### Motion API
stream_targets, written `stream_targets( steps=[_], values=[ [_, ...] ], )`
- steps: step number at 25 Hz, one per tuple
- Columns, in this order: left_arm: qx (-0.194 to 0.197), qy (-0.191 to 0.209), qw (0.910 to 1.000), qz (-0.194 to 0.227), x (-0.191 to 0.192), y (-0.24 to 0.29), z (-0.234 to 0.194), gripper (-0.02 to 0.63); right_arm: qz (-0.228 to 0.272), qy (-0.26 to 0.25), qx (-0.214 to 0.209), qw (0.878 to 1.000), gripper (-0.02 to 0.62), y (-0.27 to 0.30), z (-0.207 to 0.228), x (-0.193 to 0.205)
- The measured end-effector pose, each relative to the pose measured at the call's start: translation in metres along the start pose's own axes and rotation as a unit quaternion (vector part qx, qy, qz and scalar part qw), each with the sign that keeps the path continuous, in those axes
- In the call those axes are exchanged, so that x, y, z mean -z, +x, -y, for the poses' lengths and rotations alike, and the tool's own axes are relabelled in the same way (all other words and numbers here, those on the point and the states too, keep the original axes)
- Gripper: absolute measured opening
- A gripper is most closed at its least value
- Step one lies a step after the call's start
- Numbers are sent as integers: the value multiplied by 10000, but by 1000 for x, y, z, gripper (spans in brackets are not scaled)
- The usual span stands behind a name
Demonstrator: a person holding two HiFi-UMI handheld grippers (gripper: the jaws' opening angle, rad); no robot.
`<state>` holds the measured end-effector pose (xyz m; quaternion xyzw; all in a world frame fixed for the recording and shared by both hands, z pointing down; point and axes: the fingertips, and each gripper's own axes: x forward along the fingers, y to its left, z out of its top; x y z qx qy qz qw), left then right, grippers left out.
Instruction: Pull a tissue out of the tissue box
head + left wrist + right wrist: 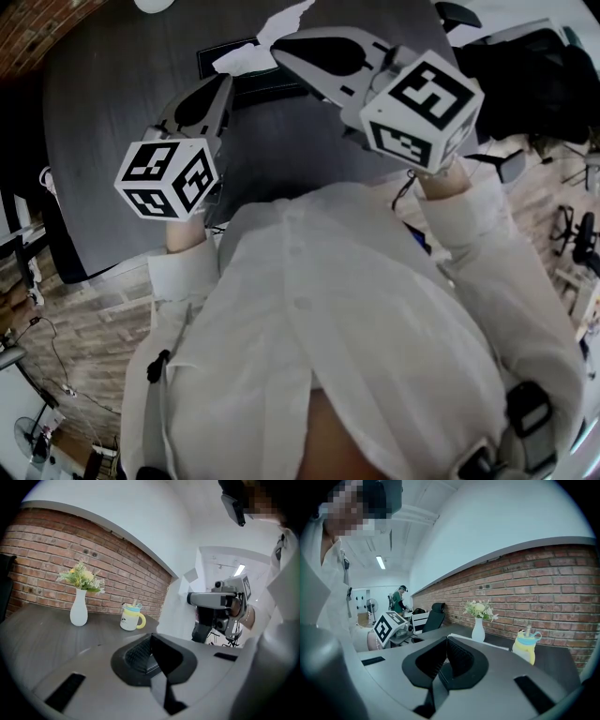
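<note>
Tissue box (214,52) at 12 o'clock on the table (112,84), a tissue (284,22) poking out.
Left gripper (225,86) and right gripper (281,52) have jaws together, empty. Vase (78,613) holds flowers (80,577); a lidded mug (131,618) stands at its 3 o'clock. Brick wall (56,550) behind.

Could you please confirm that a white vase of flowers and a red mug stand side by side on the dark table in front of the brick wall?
Not quite: the mug is pale yellow with a yellow handle and a teal lid, not red, as the left gripper view shows. The rest holds: it stands beside the white vase of flowers on the dark table in front of the brick wall.
</note>
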<state>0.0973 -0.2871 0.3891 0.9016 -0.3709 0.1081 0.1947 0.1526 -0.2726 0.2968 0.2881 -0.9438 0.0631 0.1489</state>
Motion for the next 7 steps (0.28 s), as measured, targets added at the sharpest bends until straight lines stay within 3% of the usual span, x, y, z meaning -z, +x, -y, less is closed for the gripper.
stream_targets(
  steps=[7],
  values=[
    [17, -49, 10000, -70, 4, 2, 5, 6, -52, 89, 78, 9999, 5, -1, 6, 12]
  ],
)
